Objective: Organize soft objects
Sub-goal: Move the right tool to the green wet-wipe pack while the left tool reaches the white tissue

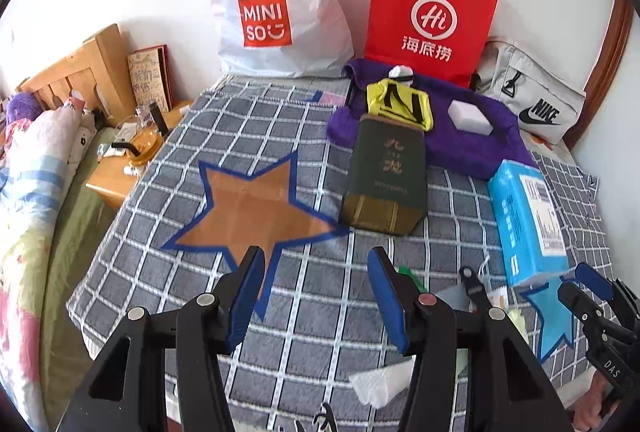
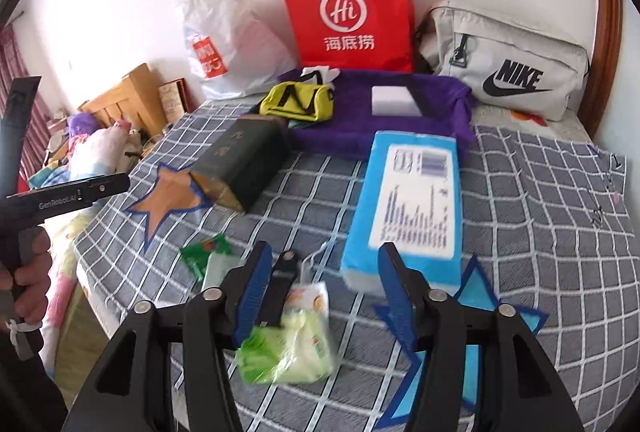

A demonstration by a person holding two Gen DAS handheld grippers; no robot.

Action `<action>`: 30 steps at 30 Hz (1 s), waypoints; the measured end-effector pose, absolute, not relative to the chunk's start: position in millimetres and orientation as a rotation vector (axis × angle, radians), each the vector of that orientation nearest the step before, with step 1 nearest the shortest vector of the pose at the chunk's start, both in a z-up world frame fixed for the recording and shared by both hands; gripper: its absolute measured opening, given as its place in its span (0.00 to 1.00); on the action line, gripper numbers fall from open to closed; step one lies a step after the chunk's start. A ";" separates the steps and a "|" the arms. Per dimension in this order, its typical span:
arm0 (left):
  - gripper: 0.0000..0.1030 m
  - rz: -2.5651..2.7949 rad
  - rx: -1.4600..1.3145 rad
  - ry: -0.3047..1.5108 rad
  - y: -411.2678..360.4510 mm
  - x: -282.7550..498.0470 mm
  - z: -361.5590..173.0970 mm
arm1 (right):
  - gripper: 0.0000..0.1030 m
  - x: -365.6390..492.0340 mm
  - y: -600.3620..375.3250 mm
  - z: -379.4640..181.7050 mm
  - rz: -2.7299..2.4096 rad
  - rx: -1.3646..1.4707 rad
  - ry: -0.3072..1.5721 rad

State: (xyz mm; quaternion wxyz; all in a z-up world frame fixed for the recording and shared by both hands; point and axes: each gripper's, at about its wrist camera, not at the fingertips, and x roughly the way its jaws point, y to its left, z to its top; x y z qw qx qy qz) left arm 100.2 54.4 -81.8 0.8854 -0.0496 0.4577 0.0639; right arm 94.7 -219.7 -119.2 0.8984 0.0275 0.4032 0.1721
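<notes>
While both claws hang over the near edge of the bed (image 1: 168,135), each stands wide open with nothing between its fingers. The left claw (image 1: 316,296) is above the checked blanket (image 1: 320,316), just short of the brown star (image 1: 248,207). The right claw (image 2: 324,292) is above the green wipes pack (image 2: 296,344), beside the blue tissue pack (image 2: 408,199) whose near end lies on the blue star (image 2: 480,296). Toward the far edge, the purple towel (image 2: 360,119) carries a white sponge (image 2: 394,100) and yellow sock (image 2: 300,101); a dark green box (image 1: 384,175) lies against it.

left gripper (image 1: 316,296) fingers spread, orange star (image 1: 256,209), green box (image 1: 384,175)
</notes>
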 end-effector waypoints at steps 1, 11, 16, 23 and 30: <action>0.50 0.134 -0.102 0.953 54.0 95.9 -84.0 | 0.59 89.8 -217.9 -120.8 0.355 0.049 0.833; 0.50 0.092 -0.101 0.965 40.4 65.7 -100.9 | 0.70 47.8 -205.6 -150.0 0.398 0.033 0.866; 0.50 0.065 -0.095 0.971 33.5 58.6 -106.4 | 0.72 39.3 -190.1 -168.8 0.408 -0.016 0.891; 0.52 0.032 -0.110 0.982 35.0 55.4 -118.1 | 0.73 41.2 -176.8 -187.0 0.394 -0.051 0.919; 0.52 0.021 -0.117 1.020 31.1 65.4 -135.5 | 0.74 54.7 -173.4 -198.1 0.360 -0.066 0.943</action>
